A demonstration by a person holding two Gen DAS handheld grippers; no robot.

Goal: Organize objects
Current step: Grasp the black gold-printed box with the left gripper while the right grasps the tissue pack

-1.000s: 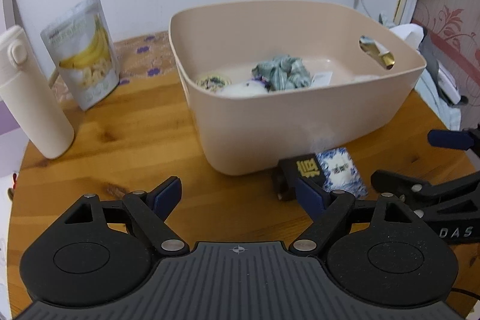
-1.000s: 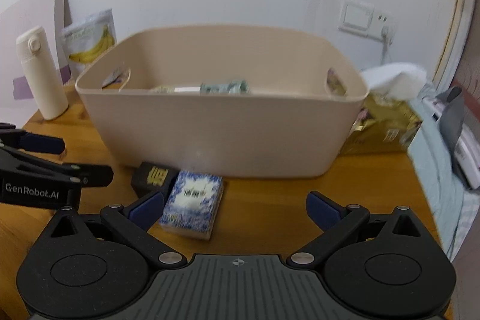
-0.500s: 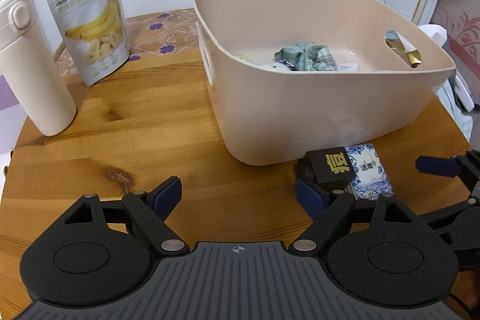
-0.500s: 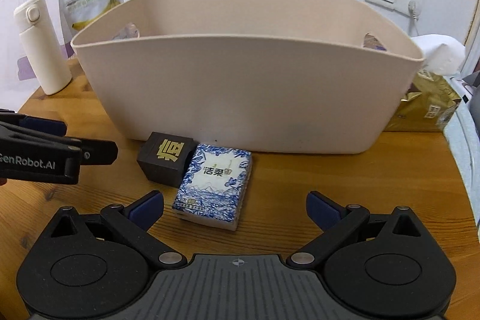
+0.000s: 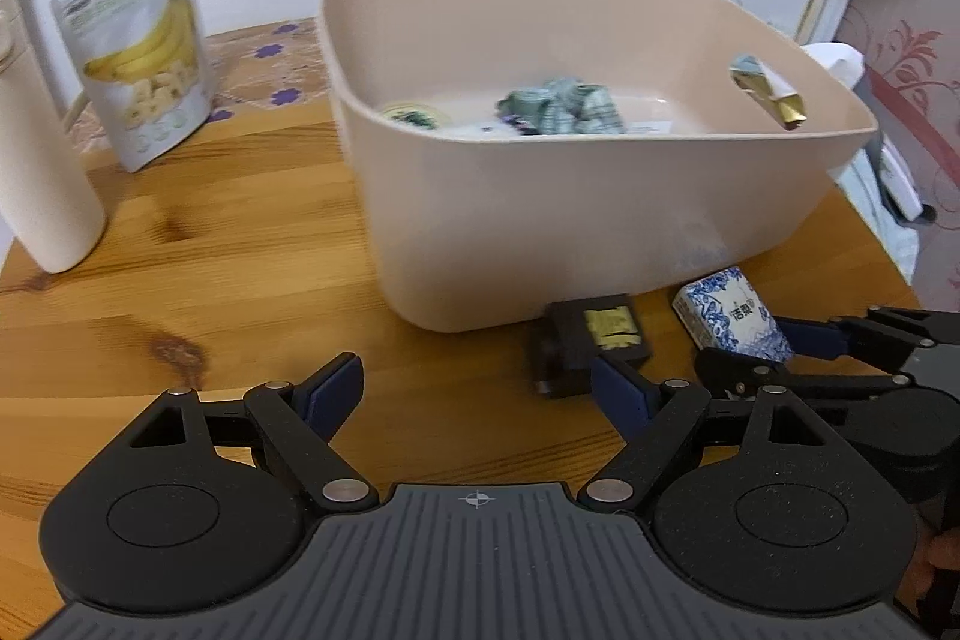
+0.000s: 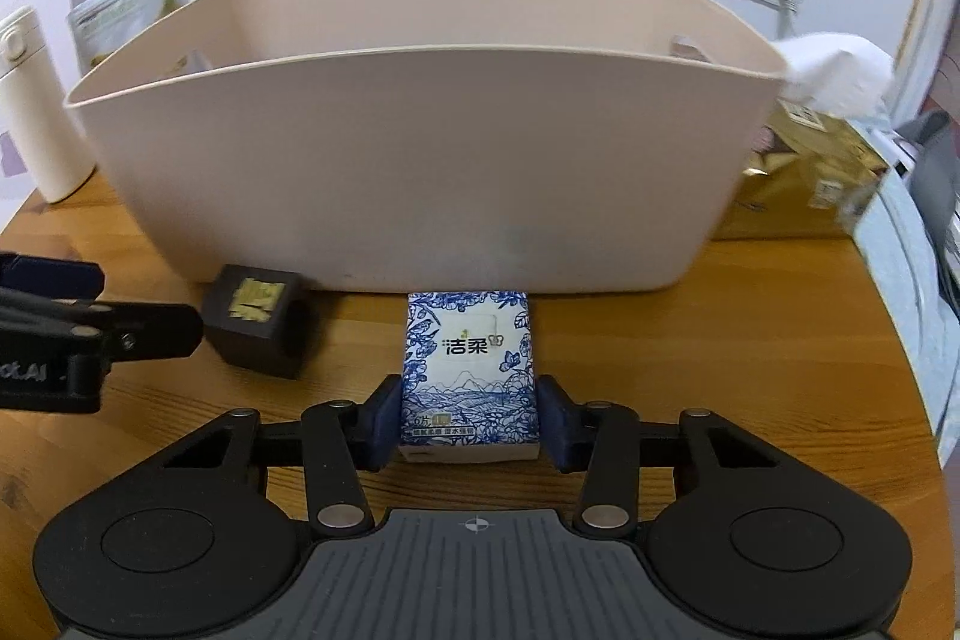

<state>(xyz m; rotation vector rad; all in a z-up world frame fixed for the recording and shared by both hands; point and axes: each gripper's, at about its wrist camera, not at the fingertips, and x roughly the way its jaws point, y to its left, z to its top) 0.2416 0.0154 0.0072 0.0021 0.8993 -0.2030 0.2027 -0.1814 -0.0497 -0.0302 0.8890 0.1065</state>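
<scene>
A blue-and-white tissue pack (image 6: 468, 376) lies on the wooden table in front of the beige tub (image 6: 420, 148). My right gripper (image 6: 469, 424) is shut on it, one pad pressed against each long side. From the left wrist view the same pack (image 5: 729, 310) shows between the right gripper's (image 5: 765, 349) fingers. A small black box with a gold label (image 5: 591, 343) (image 6: 258, 319) sits just left of the pack, by the tub's base. My left gripper (image 5: 477, 388) hangs open over bare table, its right fingertip (image 5: 618, 388) close to the black box.
The tub holds a green crumpled cloth (image 5: 558, 106) and a round tin (image 5: 414, 112). A banana-chip bag (image 5: 144, 58) and a white bottle (image 5: 42, 172) stand at the left. A gold packet (image 6: 804, 172) lies right of the tub, near the table's edge.
My right gripper went from wide open to closed around the tissue pack, now straight between its pads. The black box now sits apart from the pack. The left gripper stays open.
</scene>
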